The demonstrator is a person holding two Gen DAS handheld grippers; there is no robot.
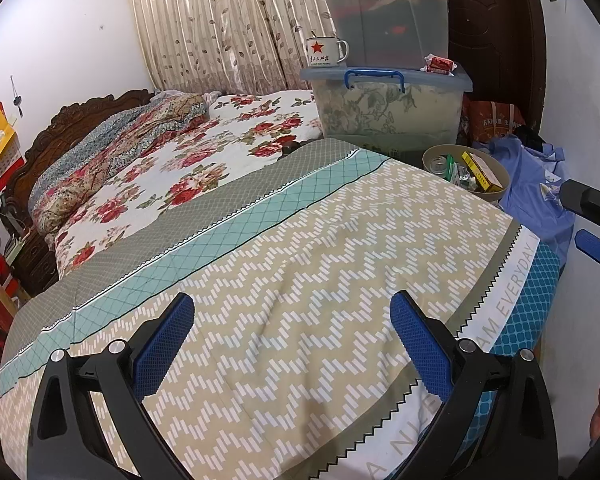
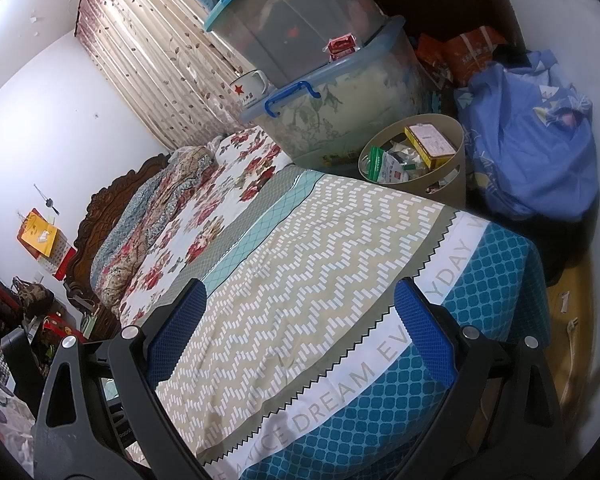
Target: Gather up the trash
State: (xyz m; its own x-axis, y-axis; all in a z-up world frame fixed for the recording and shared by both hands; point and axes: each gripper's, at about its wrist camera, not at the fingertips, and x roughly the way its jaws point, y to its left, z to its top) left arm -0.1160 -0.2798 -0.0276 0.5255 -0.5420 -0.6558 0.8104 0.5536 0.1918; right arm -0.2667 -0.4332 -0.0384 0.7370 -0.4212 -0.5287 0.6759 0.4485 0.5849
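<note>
A beige round trash bin (image 1: 496, 194) stands beyond the far corner of the bed; it also shows in the right wrist view (image 2: 456, 148). It holds a yellow box (image 1: 482, 172) (image 2: 430, 142), packets and wrappers (image 2: 392, 168). My left gripper (image 1: 292, 320) is open and empty above the patterned bed cover (image 1: 300, 240). My right gripper (image 2: 300, 308) is open and empty above the same cover (image 2: 320, 248), nearer the bed's end. Its fingers (image 1: 596, 248) show at the right edge of the left wrist view. A red packet (image 1: 440, 65) (image 2: 342, 46) lies on a storage box lid.
Two stacked plastic storage boxes (image 1: 388, 100) (image 2: 332, 92) stand past the bed, with an enamel mug (image 1: 326, 52) (image 2: 250, 86). A blue cloth bundle (image 2: 532, 140) lies right of the bin. Small scraps (image 2: 566, 304) lie on the wooden floor. Floral bedding (image 1: 160, 160) lies by the headboard.
</note>
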